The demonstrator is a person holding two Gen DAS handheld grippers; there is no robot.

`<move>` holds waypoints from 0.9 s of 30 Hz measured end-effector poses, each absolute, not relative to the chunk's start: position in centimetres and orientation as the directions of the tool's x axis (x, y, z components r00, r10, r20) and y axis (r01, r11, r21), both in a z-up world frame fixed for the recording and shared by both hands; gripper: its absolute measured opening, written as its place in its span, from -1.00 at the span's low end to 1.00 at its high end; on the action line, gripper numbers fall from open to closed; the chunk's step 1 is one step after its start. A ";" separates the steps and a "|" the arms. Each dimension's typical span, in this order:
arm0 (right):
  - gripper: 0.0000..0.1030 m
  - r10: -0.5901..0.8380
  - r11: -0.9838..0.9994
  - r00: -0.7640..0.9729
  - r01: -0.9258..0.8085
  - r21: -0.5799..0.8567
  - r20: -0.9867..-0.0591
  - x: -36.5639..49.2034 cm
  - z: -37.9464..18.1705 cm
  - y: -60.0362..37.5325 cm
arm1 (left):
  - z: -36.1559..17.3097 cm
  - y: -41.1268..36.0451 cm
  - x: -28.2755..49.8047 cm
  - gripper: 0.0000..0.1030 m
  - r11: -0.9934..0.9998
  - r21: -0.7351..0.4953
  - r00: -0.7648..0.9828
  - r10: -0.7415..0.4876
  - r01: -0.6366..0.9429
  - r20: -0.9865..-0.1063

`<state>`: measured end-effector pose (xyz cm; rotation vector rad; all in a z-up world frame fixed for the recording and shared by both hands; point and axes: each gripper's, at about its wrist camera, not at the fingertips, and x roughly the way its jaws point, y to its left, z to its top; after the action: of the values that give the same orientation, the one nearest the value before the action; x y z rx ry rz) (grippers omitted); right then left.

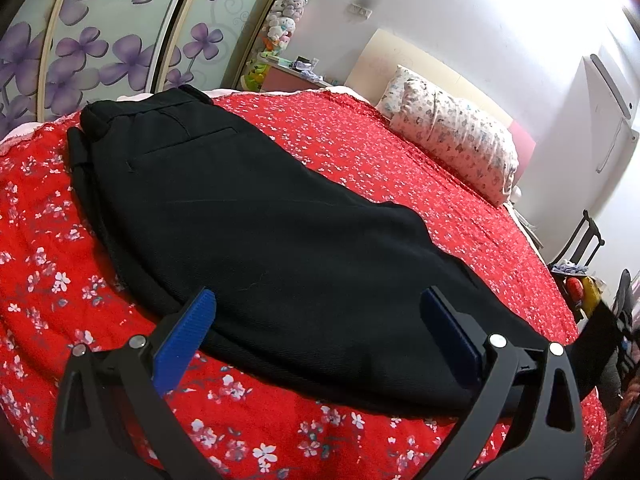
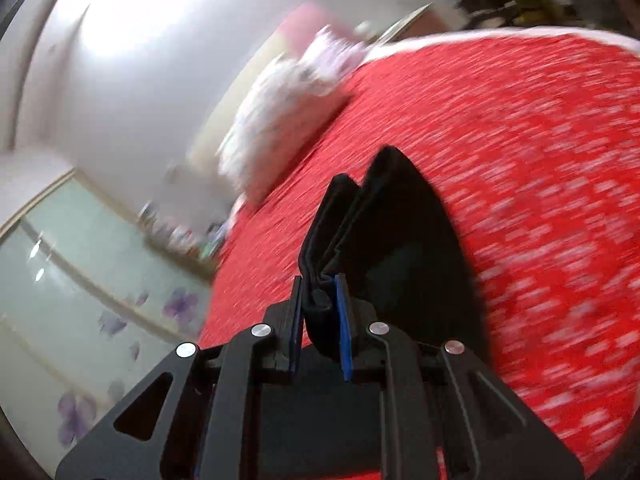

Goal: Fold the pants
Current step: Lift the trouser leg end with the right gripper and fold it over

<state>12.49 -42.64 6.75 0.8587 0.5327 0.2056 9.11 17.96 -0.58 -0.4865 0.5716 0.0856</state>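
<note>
Right wrist view is mostly a smear

Bedspread (image 2: 540, 160) flowers and pillow (image 2: 288, 92) streak out; pants (image 1: 260, 220) run off the left view's right edge.

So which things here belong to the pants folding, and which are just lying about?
Part of the job:
black pants
right gripper, shut on the pants' hem
left gripper, open over the pants
red floral bedspread under them

Lying about:
pillow
stuffed toys

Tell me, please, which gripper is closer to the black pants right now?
Right. The right gripper is clamped on a bunched end of the black pants, while the left gripper hovers open just above them, not gripping.
</note>
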 end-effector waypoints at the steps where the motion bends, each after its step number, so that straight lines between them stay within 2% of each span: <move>1: -0.70 0.422 0.646 0.828 0.012 0.763 -0.370 13.4 6.7 -40.5 | -0.6 18.0 9.1 0.97 0.883 -0.420 0.841 -0.056 -0.210 -0.538; 5: -0.70 0.560 0.638 0.722 -0.062 0.767 -0.407 15.8 5.2 -32.8 | -0.5 18.0 9.1 0.97 0.882 -0.422 0.841 -0.058 -0.209 -0.537; 8: -0.70 0.618 0.678 0.600 -0.081 0.731 -0.507 17.0 2.1 -26.4 | -0.5 18.0 9.1 0.97 0.882 -0.423 0.842 -0.058 -0.209 -0.537; 11: -0.70 0.601 0.735 0.495 -0.033 0.677 -0.628 17.4 -1.7 -22.6 | -0.5 18.0 9.1 0.97 0.879 -0.429 0.843 -0.061 -0.208 -0.535; 12: -0.69 0.599 0.738 0.483 -0.024 0.675 -0.638 17.3 -2.4 -22.1 | -0.6 18.0 9.1 0.97 0.878 -0.431 0.843 -0.063 -0.208 -0.534; 14: -0.69 0.591 0.739 0.496 -0.017 0.673 -0.636 16.7 -2.6 -21.8 | -0.6 18.0 9.1 0.97 0.876 -0.435 0.844 -0.066 -0.207 -0.533; 19: -0.69 0.641 0.689 0.531 -0.078 0.721 -0.555 16.6 0.1 -21.2 | -0.5 18.0 9.1 0.97 0.877 -0.434 0.843 -0.064 -0.208 -0.533; 23: -0.69 0.654 0.699 0.483 -0.092 0.709 -0.582 17.7 -0.4 -19.0 | -0.5 17.9 9.0 0.97 0.874 -0.441 0.845 -0.069 -0.205 -0.530; 27: -0.69 0.718 0.618 0.477 -0.103 0.779 -0.507 17.9 0.1 -17.2 | -0.4 17.9 9.1 0.97 0.874 -0.441 0.845 -0.069 -0.205 -0.530</move>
<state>17.85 -17.21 0.11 0.7544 0.9473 0.5642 9.07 17.88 -0.45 -0.5099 0.5649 0.0751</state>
